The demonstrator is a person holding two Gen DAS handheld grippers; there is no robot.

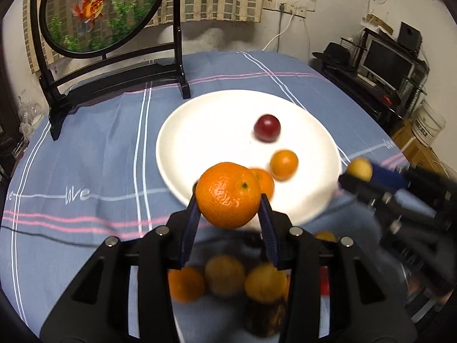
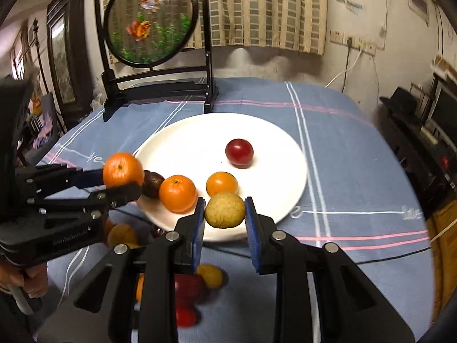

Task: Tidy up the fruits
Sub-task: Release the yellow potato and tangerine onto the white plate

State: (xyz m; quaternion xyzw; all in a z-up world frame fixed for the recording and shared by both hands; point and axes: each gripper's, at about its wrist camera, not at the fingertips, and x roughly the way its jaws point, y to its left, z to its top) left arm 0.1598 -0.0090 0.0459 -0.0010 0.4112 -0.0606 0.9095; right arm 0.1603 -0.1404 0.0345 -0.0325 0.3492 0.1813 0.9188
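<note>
My left gripper point(image 1: 228, 197) is shut on a large orange mandarin point(image 1: 228, 194), held above the near rim of the white plate point(image 1: 205, 125); it also shows in the right wrist view point(image 2: 122, 170). My right gripper point(image 2: 224, 211) is shut on a yellow fruit point(image 2: 224, 210) over the plate's near edge point(image 2: 182, 134). On the plate lie a red fruit point(image 2: 239, 152), a small orange point(image 2: 222, 183), a mandarin point(image 2: 177, 193) and a dark fruit point(image 2: 152, 184).
Several loose fruits point(image 1: 225, 275) lie on the blue striped tablecloth point(image 1: 94, 148) below the grippers, near the front edge. A black-framed round goldfish screen point(image 1: 100, 8) stands at the back left. A cable point(image 2: 385, 257) runs across the cloth at right.
</note>
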